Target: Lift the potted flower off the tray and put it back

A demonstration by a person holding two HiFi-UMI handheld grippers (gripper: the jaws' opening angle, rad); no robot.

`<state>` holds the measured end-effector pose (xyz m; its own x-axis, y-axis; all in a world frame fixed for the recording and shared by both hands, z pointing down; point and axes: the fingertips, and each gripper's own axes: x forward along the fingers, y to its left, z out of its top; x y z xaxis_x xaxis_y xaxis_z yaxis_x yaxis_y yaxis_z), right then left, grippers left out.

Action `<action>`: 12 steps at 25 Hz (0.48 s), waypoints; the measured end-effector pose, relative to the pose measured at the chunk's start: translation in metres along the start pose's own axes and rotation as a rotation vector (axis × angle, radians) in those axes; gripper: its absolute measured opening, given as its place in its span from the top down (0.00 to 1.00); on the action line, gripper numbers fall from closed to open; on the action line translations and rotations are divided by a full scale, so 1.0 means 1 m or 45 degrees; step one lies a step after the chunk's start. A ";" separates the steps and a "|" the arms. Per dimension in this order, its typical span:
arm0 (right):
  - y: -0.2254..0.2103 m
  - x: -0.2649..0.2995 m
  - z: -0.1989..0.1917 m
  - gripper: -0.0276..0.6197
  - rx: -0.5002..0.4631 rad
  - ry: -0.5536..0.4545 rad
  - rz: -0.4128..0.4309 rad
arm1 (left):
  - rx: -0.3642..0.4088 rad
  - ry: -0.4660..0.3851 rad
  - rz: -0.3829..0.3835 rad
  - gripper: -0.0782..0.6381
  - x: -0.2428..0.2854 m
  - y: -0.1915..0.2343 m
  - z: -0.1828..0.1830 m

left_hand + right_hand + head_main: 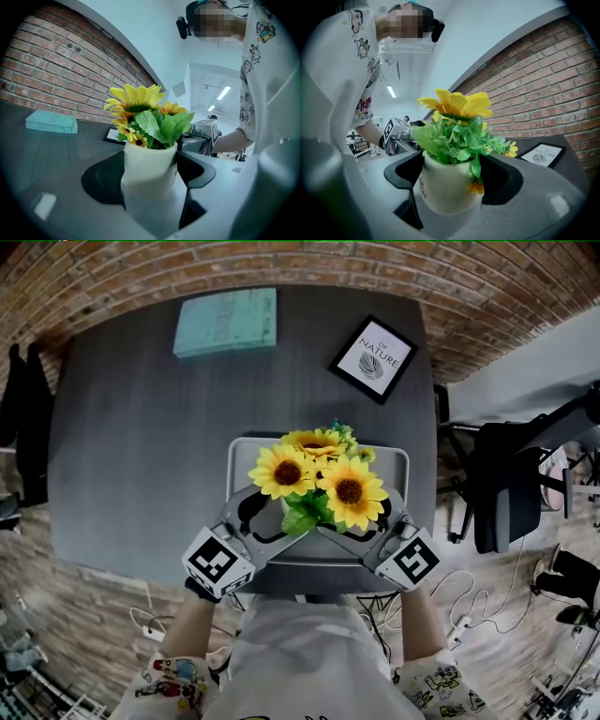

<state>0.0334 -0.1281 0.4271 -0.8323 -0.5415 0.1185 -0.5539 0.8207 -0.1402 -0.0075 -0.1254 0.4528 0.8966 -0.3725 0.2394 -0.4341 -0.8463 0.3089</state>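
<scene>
The potted flower (319,482), a white pot (150,166) full of yellow sunflowers and green leaves, is over the middle of the pale grey tray (396,465). My left gripper (270,518) grips the pot from the left, and its black jaws press on both sides of the pot (150,174). From the right, my right gripper (371,521) clasps the same pot (447,187) in the same way. In the head view the blooms hide the pot. Whether the pot's base touches the tray I cannot tell.
The tray sits at the near edge of a dark table (141,456). A teal book (225,322) lies at the far left and a framed print (373,357) at the far right. An office chair (511,493) stands right of the table. A brick wall runs behind it.
</scene>
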 end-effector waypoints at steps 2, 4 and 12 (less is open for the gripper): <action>0.000 -0.001 -0.013 0.37 0.019 0.039 -0.008 | -0.007 0.013 0.000 0.39 0.000 0.001 -0.007; 0.000 0.000 -0.019 0.37 0.030 0.050 -0.009 | -0.004 0.023 -0.001 0.39 0.000 0.002 -0.013; -0.002 -0.002 -0.045 0.37 0.050 0.118 -0.034 | 0.008 0.053 -0.021 0.39 0.006 0.005 -0.032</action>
<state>0.0374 -0.1207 0.4711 -0.8129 -0.5422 0.2126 -0.5775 0.7977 -0.1739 -0.0070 -0.1203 0.4852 0.8992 -0.3422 0.2728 -0.4185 -0.8547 0.3072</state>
